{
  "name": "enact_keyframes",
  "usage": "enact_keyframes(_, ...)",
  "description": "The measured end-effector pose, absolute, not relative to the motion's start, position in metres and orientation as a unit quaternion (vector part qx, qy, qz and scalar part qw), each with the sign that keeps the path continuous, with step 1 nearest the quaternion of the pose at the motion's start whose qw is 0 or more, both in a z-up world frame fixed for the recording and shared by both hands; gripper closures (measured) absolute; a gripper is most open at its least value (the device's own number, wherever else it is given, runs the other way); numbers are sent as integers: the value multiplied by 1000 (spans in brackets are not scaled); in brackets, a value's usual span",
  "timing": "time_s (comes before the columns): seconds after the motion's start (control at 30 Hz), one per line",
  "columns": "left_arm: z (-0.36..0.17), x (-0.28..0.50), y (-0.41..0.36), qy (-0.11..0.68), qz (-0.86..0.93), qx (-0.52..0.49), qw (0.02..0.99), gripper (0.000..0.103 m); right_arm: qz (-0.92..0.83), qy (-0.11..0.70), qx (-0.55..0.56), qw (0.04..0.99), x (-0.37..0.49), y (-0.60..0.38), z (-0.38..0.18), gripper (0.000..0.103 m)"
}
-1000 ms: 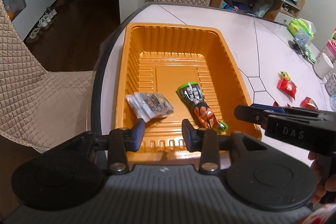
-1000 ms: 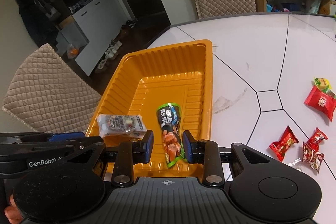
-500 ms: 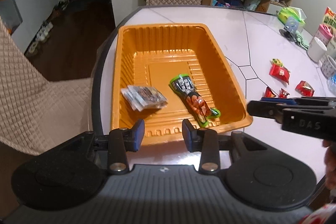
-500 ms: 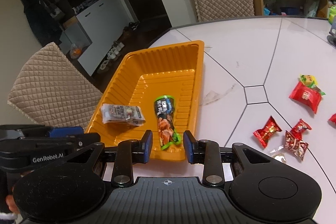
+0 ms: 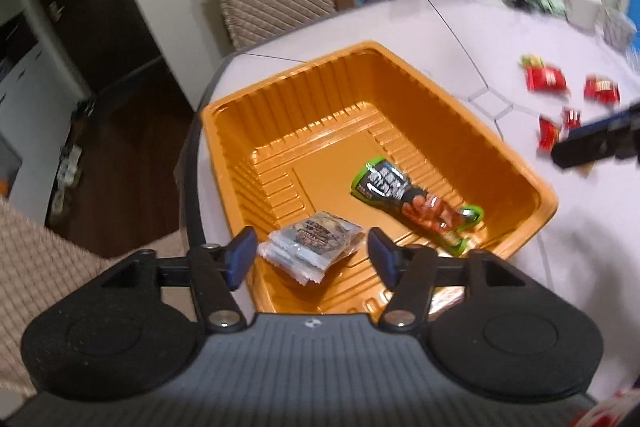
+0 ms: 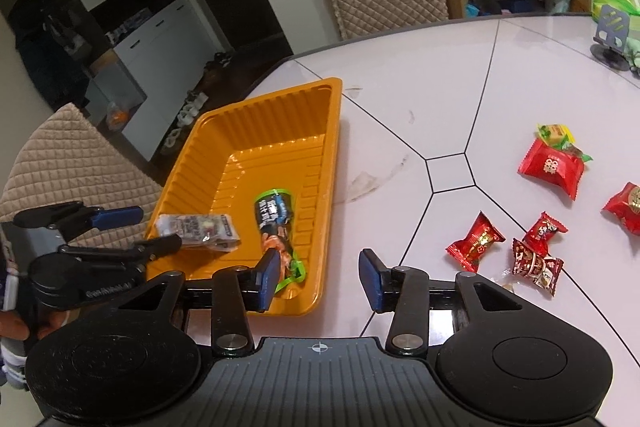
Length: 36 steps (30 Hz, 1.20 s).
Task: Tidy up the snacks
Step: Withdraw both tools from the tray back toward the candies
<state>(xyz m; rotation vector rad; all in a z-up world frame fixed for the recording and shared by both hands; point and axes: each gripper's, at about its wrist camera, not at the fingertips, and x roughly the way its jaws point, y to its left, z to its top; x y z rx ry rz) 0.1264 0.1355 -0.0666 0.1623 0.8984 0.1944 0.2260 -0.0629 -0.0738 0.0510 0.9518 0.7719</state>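
Two snack packets, a grey one (image 5: 316, 247) and a green-ended one (image 5: 416, 205), lie in the orange tray (image 6: 328, 163); both grippers, left (image 5: 308, 257) and right (image 6: 318, 277), have just been opening, empty, so next probably the red candies (image 6: 474, 241) on the table (image 6: 420, 99).

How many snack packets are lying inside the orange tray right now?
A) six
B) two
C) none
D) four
B: the orange tray holds just two, a grey packet and a long green-edged packet, while the red candies lie out on the table.
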Motion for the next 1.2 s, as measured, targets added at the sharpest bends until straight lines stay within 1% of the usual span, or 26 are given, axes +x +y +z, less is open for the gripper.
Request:
enact_keyframes(0.1,-79,135,137,446,87,103,885,39,354,452,30,818,229,-63,-76,59)
enact_keyframes(0.23,-86,142,140,456,82,110,879,43,345,457,36,819,231,-62,-79,58)
enact_keyframes(0.3,-86,144,140,461,76,111,877,61,340,459,39,820,232,-63,-80,58)
enact_keyframes(0.5,-82,145,142,487,67,71,868,64,330,461,46,823,235,-64,-81,58)
enact_keyframes(0.67,-86,147,151,523,78,-42,848,65,325,459,49,825,234,-67,-80,58)
enact_keyframes(0.8,-90,147,153,514,96,-92,847,65,326,458,48,825,232,-70,-79,58)
enact_keyframes(0.83,-89,146,154,509,97,-102,849,64,326,459,48,825,231,-71,-78,58)
enact_keyframes(0.87,-88,145,155,506,98,-113,850,62,327,459,48,825,231,-73,-78,58)
enact_keyframes(0.9,-86,144,155,501,105,-120,851,59,327,458,48,825,231,-74,-78,58)
enact_keyframes(0.97,-80,141,154,488,118,-118,857,58,329,458,47,824,229,-78,-77,58)
enact_keyframes(1.03,-73,136,151,479,129,-112,861,54,330,458,47,824,226,-83,-76,58)
enact_keyframes(1.2,-54,124,135,462,135,-117,869,53,329,458,43,825,219,-101,-75,58)
